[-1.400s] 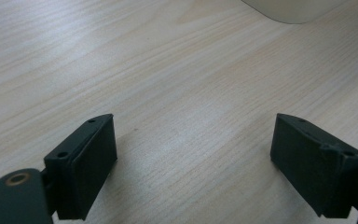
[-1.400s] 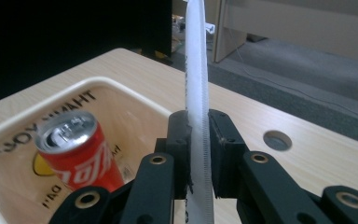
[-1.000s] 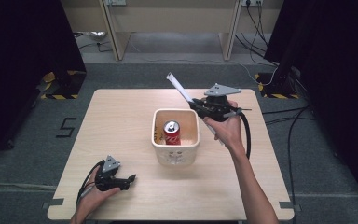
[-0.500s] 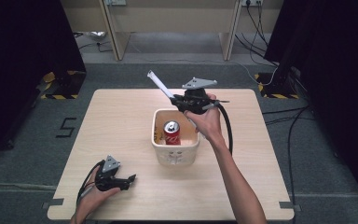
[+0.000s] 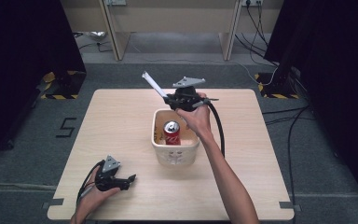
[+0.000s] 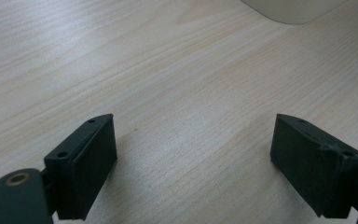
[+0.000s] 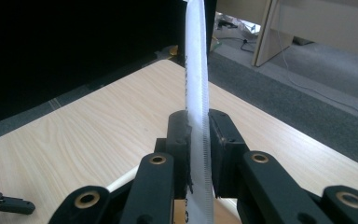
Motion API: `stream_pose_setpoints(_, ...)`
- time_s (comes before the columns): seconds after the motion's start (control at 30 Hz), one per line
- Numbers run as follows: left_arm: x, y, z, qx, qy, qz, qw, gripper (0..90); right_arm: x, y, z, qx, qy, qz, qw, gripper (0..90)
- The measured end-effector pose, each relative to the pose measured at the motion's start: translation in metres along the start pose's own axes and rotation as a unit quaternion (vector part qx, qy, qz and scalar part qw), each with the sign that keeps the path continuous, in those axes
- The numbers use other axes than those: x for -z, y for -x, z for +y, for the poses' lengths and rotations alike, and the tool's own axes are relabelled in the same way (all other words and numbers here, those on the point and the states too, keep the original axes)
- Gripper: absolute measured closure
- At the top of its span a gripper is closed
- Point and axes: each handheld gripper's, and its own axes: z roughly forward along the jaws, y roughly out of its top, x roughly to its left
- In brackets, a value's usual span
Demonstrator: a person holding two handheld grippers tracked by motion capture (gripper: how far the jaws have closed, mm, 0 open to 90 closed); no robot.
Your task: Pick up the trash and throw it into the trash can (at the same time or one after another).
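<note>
A long white flat strip [image 5: 152, 84], serrated along one edge like a wrapped straw, sticks up and to the left from my right gripper [image 5: 168, 98], which is shut on it above the far rim of a cream tub [image 5: 175, 157]. In the right gripper view the strip [image 7: 196, 60] rises straight between the closed jaws of the right gripper [image 7: 198, 136]. A red drink can [image 5: 171, 133] stands upright inside the tub. My left gripper [image 5: 129, 179] rests on the table near the front left, open; in its own view the left gripper [image 6: 193, 154] has only bare wood between its jaws.
The light wooden table [image 5: 121, 126] has free room on both sides of the tub. The tub's lower corner [image 6: 293, 9] shows ahead of the left gripper. Grey carpet, a black cable [image 5: 220, 128] and dark curtains surround the table.
My right gripper has carried the white strip leftward, from right of the tub to above its far rim. The left gripper has stayed put.
</note>
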Motion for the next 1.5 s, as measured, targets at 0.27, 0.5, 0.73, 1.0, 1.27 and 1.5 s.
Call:
stream_pose_setpoints(0.27, 0.000, 0.000, 0.000, -0.001, 0.000, 0.000, 1.0000, 13.9, -0.010, 0.002, 0.000, -0.007, -0.001, -0.003, 1.0000, 79.7)
stream_pose_setpoints(0.5, 0.000, 0.000, 0.000, 0.002, 0.002, 0.000, 1.0000, 13.9, -0.014, 0.003, -0.006, -0.005, 0.004, -0.005, 1.0000, 79.6)
stream_pose_setpoints(0.73, 0.000, 0.000, 0.000, 0.002, 0.001, 0.000, 1.0000, 13.9, -0.015, 0.008, -0.015, -0.015, 0.011, -0.005, 0.9998, 78.8)
stream_pose_setpoints(1.0, 0.000, 0.000, 0.000, 0.002, 0.003, 0.001, 1.0000, 13.9, -0.017, 0.008, -0.015, -0.015, 0.019, -0.004, 0.9997, 79.3)
stream_pose_setpoints(1.27, 0.000, 0.000, 0.000, 0.001, 0.002, 0.001, 1.0000, 13.9, -0.018, 0.007, -0.021, -0.016, 0.016, -0.003, 0.9997, 79.2)
stream_pose_setpoints(1.5, 0.000, 0.000, 0.000, 0.000, 0.001, 0.000, 1.0000, 13.9, -0.017, 0.007, -0.029, -0.021, 0.011, 0.000, 0.9997, 79.2)
